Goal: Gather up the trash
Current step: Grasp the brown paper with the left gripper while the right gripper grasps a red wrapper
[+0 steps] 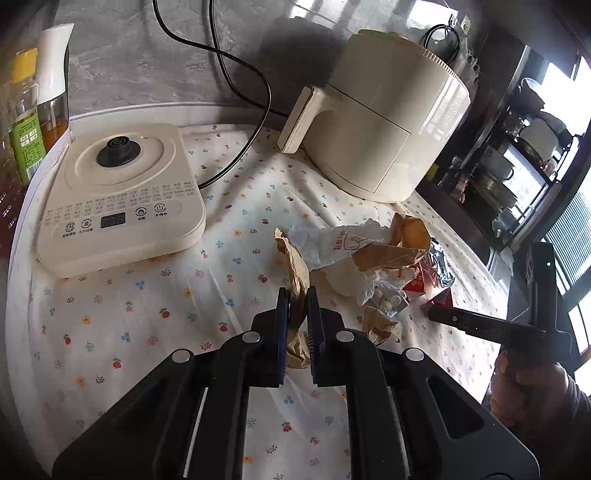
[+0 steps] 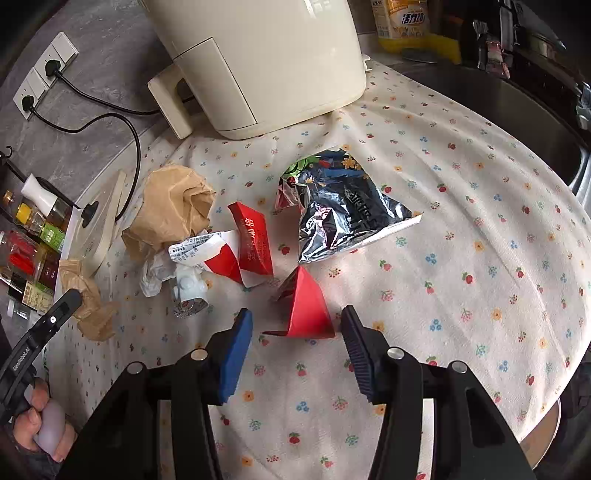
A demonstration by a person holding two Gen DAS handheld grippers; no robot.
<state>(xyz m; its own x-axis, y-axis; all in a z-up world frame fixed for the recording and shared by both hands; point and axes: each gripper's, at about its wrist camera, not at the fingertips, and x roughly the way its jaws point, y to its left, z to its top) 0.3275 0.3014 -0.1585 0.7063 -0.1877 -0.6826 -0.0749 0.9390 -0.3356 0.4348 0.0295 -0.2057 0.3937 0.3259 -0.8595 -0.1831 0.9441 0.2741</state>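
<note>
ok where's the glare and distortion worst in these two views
Left wrist view: windows at right blown out, fisheye bends the counter edge, air fryer casts a soft wall shadow. Right wrist view: foil snack bag glints, sunlit patch on the tablecloth, corners vignetted black.

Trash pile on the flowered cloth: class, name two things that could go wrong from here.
1. The left gripper pinches only a strip of brown paper, which may tear.
2. The right gripper straddles a red wrapper untouched; closing could snag the loose cloth.

"活力" is printed on the yellow package (image 2: pixel 404 18) behind the air fryer; "GenRobotAI" is seemingly read on the left gripper's arm (image 2: pixel 22 354).
</note>
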